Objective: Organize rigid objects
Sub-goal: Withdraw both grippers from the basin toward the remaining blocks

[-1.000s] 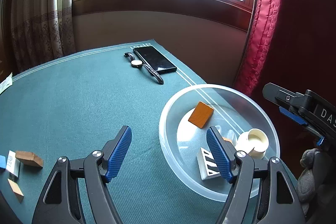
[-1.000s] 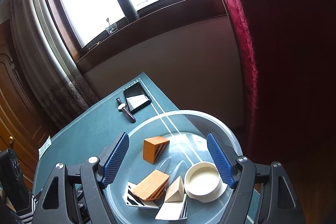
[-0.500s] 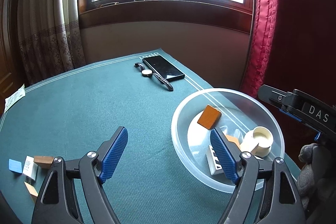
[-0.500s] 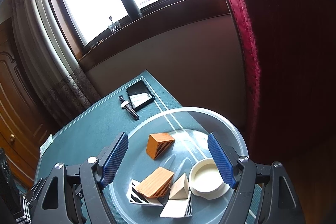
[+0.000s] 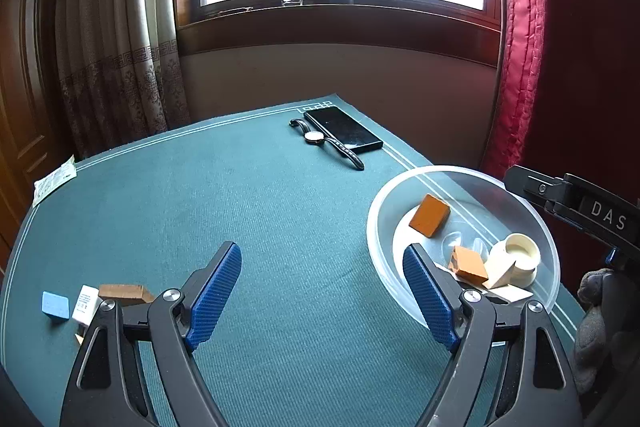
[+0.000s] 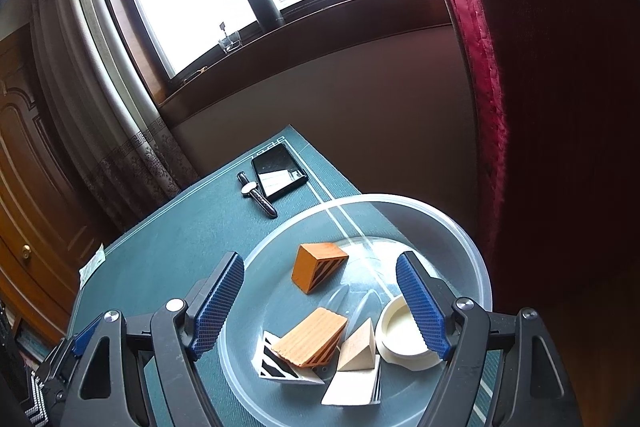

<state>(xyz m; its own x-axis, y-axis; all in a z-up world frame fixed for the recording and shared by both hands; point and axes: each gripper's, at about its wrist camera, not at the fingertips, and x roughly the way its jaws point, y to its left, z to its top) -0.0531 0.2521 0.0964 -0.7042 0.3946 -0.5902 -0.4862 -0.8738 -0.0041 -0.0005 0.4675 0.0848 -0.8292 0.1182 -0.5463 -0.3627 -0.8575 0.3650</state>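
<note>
On the right gripper (image 5: 576, 205), seen from the left wrist, white letters read "DAS". Both it and the left gripper (image 5: 322, 293) gape apart, gripping nothing, above the clear bowl (image 6: 468, 247).

Wide open green table (image 5: 248, 211) ahead of the left claw (image 5: 320, 291), nothing between its spread fingers, a clear lane running up to the watch (image 5: 316, 137) and phone (image 5: 342, 135) parked near the far edge. Over on the left, a blue block (image 5: 55, 305), a white box (image 5: 86, 303) and a brown block (image 5: 124, 293) huddle close together. On the right, the clear bowl (image 6: 472, 259) crowds the corner beside the red curtain (image 5: 520, 39), with the right claw (image 6: 320, 301) over it.
</note>
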